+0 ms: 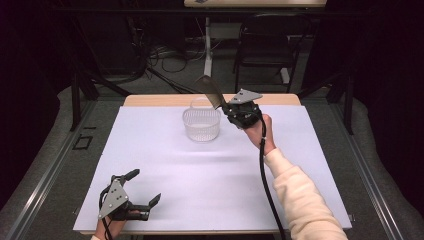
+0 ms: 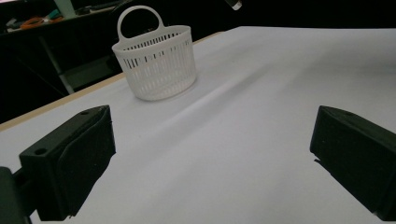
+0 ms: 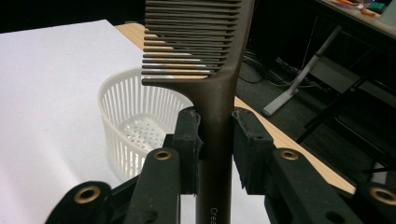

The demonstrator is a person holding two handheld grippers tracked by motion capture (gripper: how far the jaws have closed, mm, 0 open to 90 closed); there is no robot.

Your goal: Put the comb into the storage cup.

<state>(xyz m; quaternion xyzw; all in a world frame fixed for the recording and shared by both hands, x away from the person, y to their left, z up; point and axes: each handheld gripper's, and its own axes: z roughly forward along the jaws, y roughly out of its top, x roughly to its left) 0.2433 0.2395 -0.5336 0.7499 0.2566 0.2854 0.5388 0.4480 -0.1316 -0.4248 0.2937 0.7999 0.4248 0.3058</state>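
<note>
A dark brown comb (image 3: 205, 60) stands upright between the jaws of my right gripper (image 3: 215, 149), which is shut on its handle. In the high view the comb (image 1: 212, 92) sticks up and to the left from that gripper (image 1: 226, 109), just right of and above a white slatted basket (image 1: 201, 125). The basket (image 3: 135, 130) is empty inside, with a hoop handle on its rim (image 2: 139, 21). My left gripper (image 1: 143, 188) rests low near the table's front left edge, jaws wide open with nothing between them, and faces the basket (image 2: 156, 65) from far off.
A white sheet (image 1: 215, 170) covers the wooden table. Behind the table stand a black chair (image 1: 265, 50), a white stand leg (image 1: 207, 47) and loose cables on the floor. A black cable (image 1: 267, 190) trails from my right gripper along the sleeve.
</note>
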